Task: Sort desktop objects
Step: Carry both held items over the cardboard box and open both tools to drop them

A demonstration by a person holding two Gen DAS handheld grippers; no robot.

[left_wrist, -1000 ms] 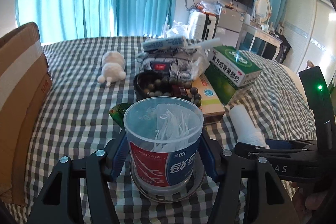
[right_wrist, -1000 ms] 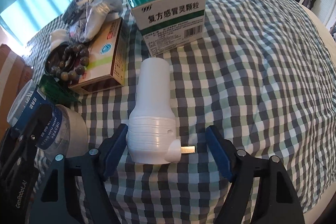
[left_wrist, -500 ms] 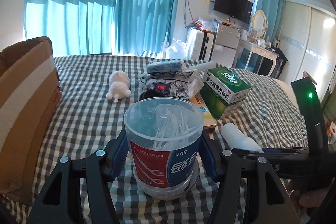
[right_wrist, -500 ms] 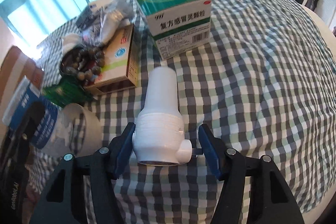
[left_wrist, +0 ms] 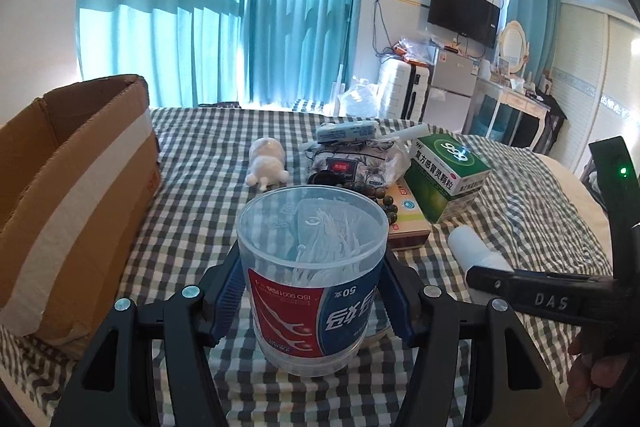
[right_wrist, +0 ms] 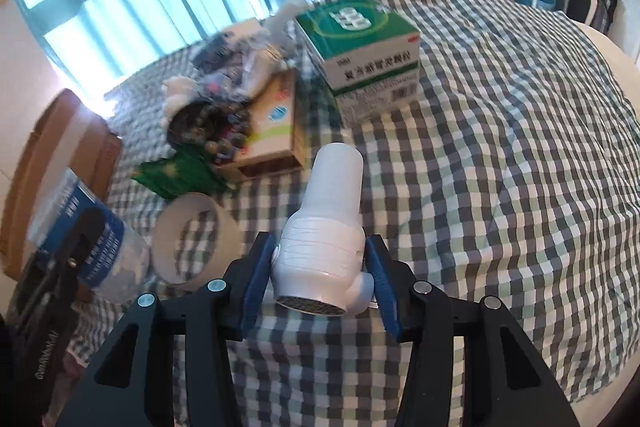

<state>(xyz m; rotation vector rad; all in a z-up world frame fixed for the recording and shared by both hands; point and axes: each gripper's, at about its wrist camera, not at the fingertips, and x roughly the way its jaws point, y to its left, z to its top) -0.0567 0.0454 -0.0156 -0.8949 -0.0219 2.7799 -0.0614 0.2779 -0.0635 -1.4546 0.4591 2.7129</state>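
Observation:
My left gripper [left_wrist: 312, 291] is shut on a clear plastic tub [left_wrist: 310, 275] of floss picks with a red and blue label, held above the checked cloth. My right gripper [right_wrist: 320, 267] is shut on a white plastic device [right_wrist: 326, 231] with a round nozzle, lifted off the cloth; it also shows in the left wrist view [left_wrist: 474, 247]. The tub also shows in the right wrist view [right_wrist: 84, 227], at the left. An open cardboard box [left_wrist: 68, 187] stands to the left of the tub.
A pile lies ahead: a green medicine box [left_wrist: 444, 179], a flat orange-white box [right_wrist: 276, 123], a bead bracelet [right_wrist: 216, 127], a green packet [right_wrist: 176, 175], a white toy [left_wrist: 266, 163], a patterned pouch [left_wrist: 348, 163]. A tape roll [right_wrist: 192, 239] lies on the cloth [right_wrist: 500, 147].
My right gripper closed on the white device and lifted it. My left gripper raised the tub off the tape roll and higher above the cloth.

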